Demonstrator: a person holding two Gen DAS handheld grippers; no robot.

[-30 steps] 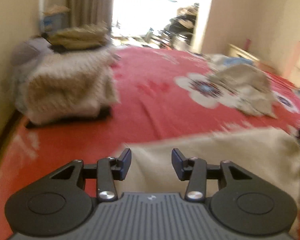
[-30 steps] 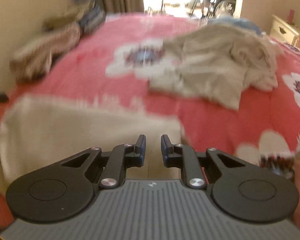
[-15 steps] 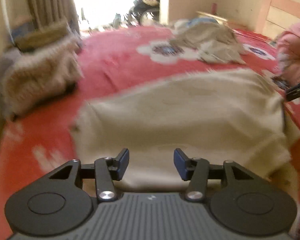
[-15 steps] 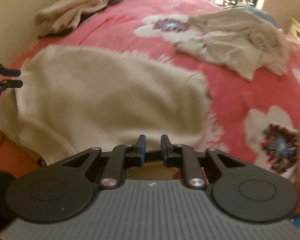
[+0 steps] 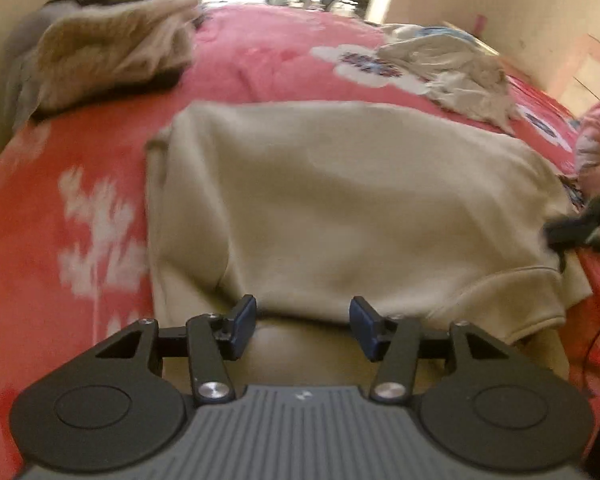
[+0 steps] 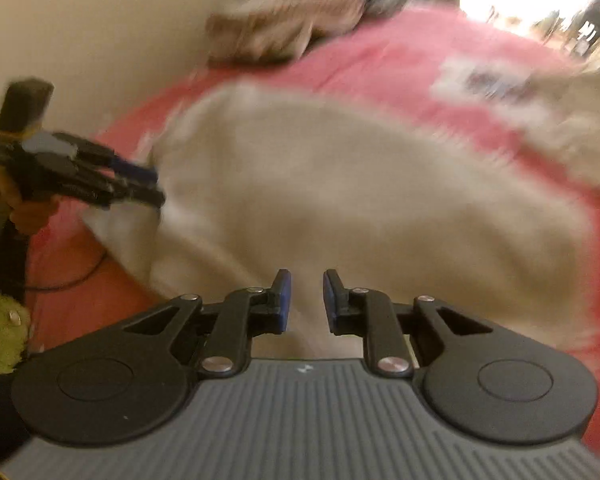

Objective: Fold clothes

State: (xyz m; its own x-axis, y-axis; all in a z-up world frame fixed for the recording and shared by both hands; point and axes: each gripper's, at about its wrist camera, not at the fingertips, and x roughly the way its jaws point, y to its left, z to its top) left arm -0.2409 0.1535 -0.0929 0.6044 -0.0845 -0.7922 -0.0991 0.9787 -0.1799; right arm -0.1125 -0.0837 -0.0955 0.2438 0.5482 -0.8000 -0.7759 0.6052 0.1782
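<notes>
A beige sweatshirt [image 5: 340, 200] lies spread across the centre of a red floral bedspread [image 5: 80, 200]. The left gripper [image 5: 303, 322], its jaws having just been opening, hangs over the garment's near hem with nothing between the pads. The right gripper [image 6: 303, 300] shows only a narrow empty gap above the same cloth. Folded knits [image 5: 112, 52] sit at upper left, a crumpled grey garment [image 5: 460, 76] at upper right.

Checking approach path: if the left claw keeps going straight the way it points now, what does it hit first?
Most likely the beige sweatshirt spread on the red bedspread. The left claw, open with nothing between its pads, points down at the near edge; depth is unclear.
</notes>
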